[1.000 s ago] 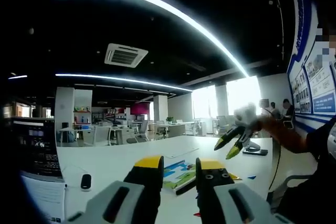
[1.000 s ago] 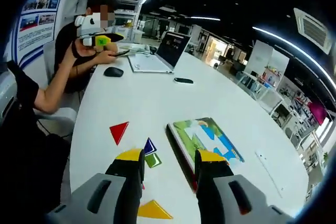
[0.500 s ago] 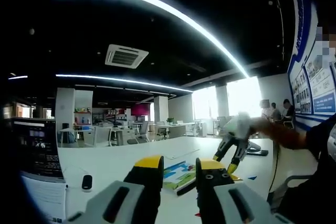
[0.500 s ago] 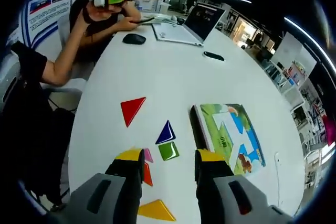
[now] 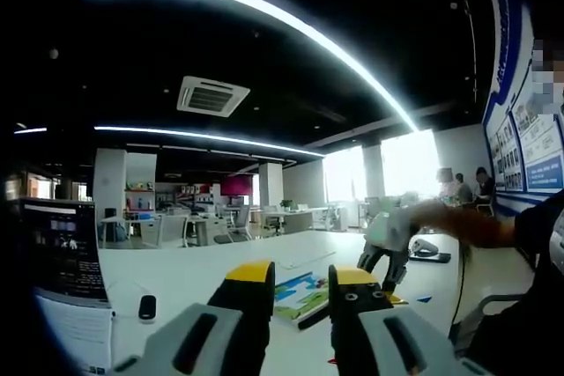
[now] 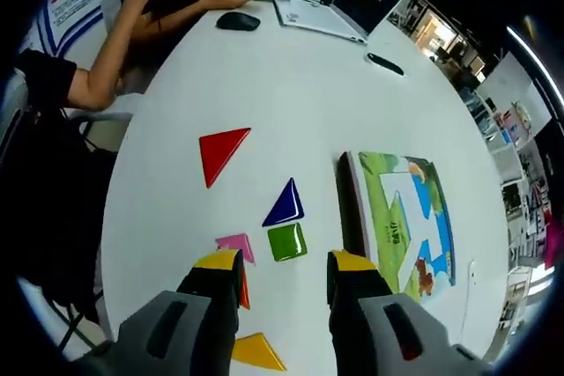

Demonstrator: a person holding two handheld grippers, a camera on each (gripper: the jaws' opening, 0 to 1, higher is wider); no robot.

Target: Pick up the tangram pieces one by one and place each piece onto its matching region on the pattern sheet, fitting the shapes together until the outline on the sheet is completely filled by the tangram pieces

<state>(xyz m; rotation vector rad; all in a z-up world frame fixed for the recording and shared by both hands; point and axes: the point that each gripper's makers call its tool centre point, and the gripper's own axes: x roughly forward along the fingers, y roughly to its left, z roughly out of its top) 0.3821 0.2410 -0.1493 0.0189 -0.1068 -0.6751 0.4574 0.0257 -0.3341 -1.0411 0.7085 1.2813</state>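
Compared with one second ago, the right hand-held gripper (image 6: pixel 284 272) has come down and tilted over the table (image 6: pixel 291 77): its view now looks more steeply onto the tangram pieces, which sit higher and larger in frame, and the person at the far end has slid to the top edge. In the left gripper view the right hand-held gripper (image 5: pixel 384 263) has dropped from above the table to just over the pattern sheet (image 5: pixel 298 292), jaws pointing down. The left hand-held gripper (image 5: pixel 298 283) has held its pose, jaws moderately apart and empty.

Left to right in the right gripper view: a person's arm (image 6: pixel 115 37) reaches over the table edge; the red triangle (image 6: pixel 219 151) lies well apart from the rest; the pink piece (image 6: pixel 235 245) lies just beside the left jaw tip, with an orange piece (image 6: pixel 244 289) partly hidden behind that jaw and a yellow triangle (image 6: pixel 255 351) below it between the jaws. The blue triangle (image 6: pixel 285 205) sits just above the green square (image 6: pixel 286 241), the two nearly touching. The pattern sheet (image 6: pixel 401 217) lies to their right, with no piece on it. The right gripper's jaws stand moderately apart, holding nothing.

Farther off on the table: a mouse (image 6: pixel 239 21), a laptop (image 6: pixel 348 8) and a dark phone-like object (image 6: pixel 385 63).
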